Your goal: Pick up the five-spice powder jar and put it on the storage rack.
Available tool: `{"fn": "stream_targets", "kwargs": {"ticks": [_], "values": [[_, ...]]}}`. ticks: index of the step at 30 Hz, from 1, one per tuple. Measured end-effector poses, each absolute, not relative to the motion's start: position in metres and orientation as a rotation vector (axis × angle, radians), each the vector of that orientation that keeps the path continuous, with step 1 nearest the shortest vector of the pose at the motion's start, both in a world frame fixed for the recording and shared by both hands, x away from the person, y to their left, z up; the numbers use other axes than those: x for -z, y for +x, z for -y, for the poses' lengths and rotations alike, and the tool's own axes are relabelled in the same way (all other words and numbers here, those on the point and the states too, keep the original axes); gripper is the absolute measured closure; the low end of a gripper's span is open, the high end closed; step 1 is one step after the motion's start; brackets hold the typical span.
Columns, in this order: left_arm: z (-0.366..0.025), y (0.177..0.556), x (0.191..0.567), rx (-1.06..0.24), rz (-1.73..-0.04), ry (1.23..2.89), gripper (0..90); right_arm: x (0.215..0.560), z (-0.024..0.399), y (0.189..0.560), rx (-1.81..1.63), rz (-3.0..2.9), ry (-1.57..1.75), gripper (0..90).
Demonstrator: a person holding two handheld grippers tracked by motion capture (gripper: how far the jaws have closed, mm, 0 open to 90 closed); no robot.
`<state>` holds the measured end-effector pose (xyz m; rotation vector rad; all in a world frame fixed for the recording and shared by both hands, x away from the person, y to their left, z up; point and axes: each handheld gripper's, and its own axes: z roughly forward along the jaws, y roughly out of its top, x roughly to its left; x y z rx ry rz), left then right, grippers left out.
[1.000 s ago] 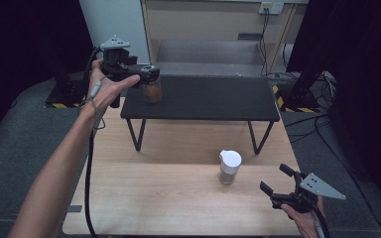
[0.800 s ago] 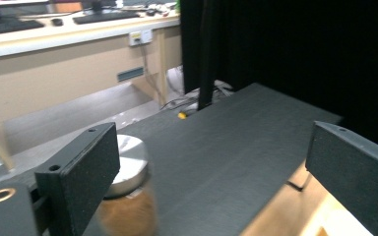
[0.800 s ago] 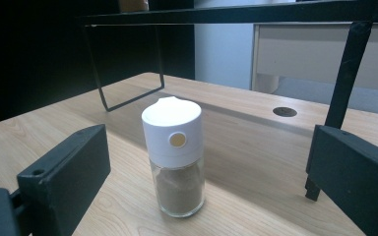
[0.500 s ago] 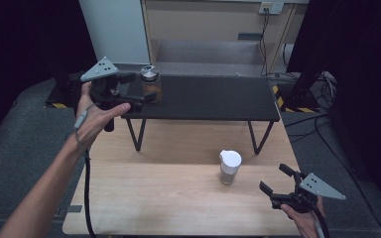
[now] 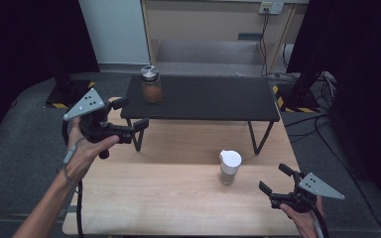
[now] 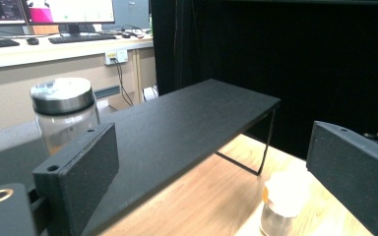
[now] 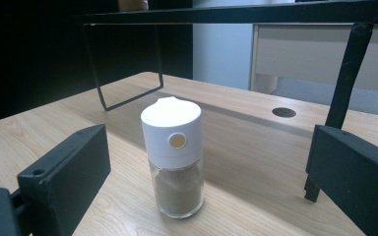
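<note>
A: Jar (image 5: 150, 85) — glass, silver lid, orange-brown powder inside. Stands upright on the black shelf (image 5: 213, 98), at the shelf's 9 o'clock end, near the back edge.

B: Left gripper (image 5: 129, 115)?

A: Off the shelf's front-left corner, at about 7 o'clock from the jar and apart from it. Jaws spread wide, nothing between them. The left hand (image 5: 87, 144) grips it from below; the grey plate tilts up at its 10 o'clock.

B: From the left gripper view?

A: The jar (image 6: 65, 114) sits behind the left jaw, partly covered by it. Shelf top (image 6: 187, 123) runs away toward 1 o'clock. Gap between the jaws is wide and holds only shelf and table.

B: Second container?

A: Shaker (image 5: 229, 167), white cap, clear body with brownish powder. Upright on the wooden table (image 5: 178, 198), in front of the shelf, toward the table's 4 o'clock. A blurred bit of it (image 6: 283, 206) shows low in the left gripper view.

B: Right gripper (image 5: 274, 181)?

A: Near the table's front-right corner, at 4 o'clock from the shaker, not touching it. Jaws wide apart, empty. In the right gripper view the shaker (image 7: 174, 156) stands between the two jaws but farther off, a round tan spot on its cap facing the camera.
</note>
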<state>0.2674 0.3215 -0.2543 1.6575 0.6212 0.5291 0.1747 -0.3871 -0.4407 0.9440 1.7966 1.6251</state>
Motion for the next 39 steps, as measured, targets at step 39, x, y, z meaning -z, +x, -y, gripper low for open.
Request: {"fn": "stream_targets", "kwargs": {"ticks": [39], "values": [[-0.327, 0.223, 0.384, -0.535, -0.680, 1.683, 4.3, 0.440, 0.386, 0.176, -1.616, -1.801, 0.942, 3.5]]}}
